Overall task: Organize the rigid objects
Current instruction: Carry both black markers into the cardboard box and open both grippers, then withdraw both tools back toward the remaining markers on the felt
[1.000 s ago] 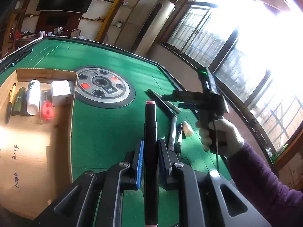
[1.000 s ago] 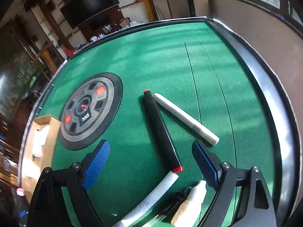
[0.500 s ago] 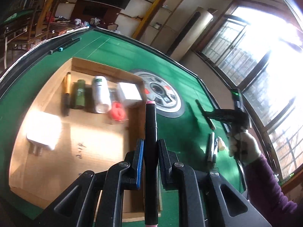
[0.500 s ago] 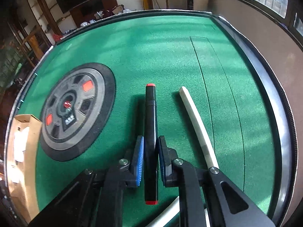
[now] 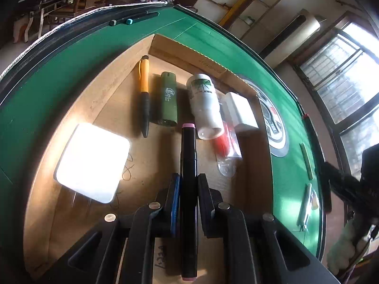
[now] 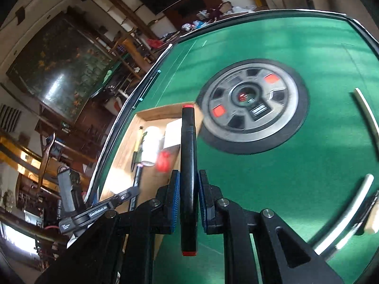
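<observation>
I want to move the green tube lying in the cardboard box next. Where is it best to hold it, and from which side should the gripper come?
Grip the green tube across its middle, coming from above. It lies flat, its long sides facing the yellow pen and the white bottle, with narrow gaps on both sides, probably just enough for the fingers.

Green felt worktop (image 5: 59, 75), round-edged. On it: shallow cardboard tray (image 5: 208, 65), round grey dial disc (image 6: 253, 104) beside tray, two teal-capped markers (image 5: 135, 19) at far rim, white pens (image 6: 366, 111) loose.
</observation>
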Demonstrator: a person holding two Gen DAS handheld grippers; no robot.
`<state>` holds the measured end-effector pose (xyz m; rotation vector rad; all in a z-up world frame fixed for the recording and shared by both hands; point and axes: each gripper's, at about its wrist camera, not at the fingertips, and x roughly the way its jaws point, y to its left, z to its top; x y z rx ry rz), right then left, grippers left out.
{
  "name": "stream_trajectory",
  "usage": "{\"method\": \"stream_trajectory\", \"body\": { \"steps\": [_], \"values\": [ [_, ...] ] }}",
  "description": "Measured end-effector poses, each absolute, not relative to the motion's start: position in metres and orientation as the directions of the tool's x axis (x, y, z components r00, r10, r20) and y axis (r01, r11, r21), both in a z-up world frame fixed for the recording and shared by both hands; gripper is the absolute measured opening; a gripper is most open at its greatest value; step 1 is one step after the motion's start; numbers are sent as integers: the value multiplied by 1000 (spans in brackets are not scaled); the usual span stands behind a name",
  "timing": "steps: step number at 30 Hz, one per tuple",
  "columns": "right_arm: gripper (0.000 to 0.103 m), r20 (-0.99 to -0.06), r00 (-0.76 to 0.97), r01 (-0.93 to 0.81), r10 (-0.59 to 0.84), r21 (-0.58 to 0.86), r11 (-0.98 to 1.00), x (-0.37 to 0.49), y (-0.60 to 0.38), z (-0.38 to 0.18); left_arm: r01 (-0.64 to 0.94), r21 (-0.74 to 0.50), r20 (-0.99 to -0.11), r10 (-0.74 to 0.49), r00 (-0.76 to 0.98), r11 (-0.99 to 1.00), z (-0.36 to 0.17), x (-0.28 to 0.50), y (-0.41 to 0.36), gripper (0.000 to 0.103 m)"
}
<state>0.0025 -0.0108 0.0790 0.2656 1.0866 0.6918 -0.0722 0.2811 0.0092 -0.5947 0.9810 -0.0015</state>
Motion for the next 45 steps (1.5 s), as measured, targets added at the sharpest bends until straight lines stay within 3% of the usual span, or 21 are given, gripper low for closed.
{"method": "stream_trajectory", "body": {
  "steps": [6,8,11,19,30,35,39,45],
  "values": [
    [14,-756,186,-463,627,496,735,-25,75,62,-251,-494,-747,-258,612,833,27,-84,294,18],
    [15,-782,172,-481,599,464,744,-31,98,55,-237,-502,-715,-246,654,832,40,-101,299,37],
    [15,-823,184,-503,537,391,771,-39,124,44,-235,-520,-664,-216,716,821,55,-129,311,49],
    [15,-896,220,-528,385,223,820,-48,157,22,-278,-553,-632,-177,755,785,51,-170,343,53],
    [18,-883,170,-497,437,306,812,-41,177,14,-277,-574,-614,-180,769,771,50,-176,350,53],
    [45,-840,283,-512,463,275,813,-50,148,43,-279,-545,-622,-158,767,791,50,-175,344,63],
    [57,-764,435,-500,477,236,833,-61,95,74,-273,-535,-632,-164,757,800,50,-171,337,63],
    [77,-649,695,-328,309,96,940,-74,-12,102,-220,-525,-625,-198,755,822,59,-168,312,63]
  ]
}}
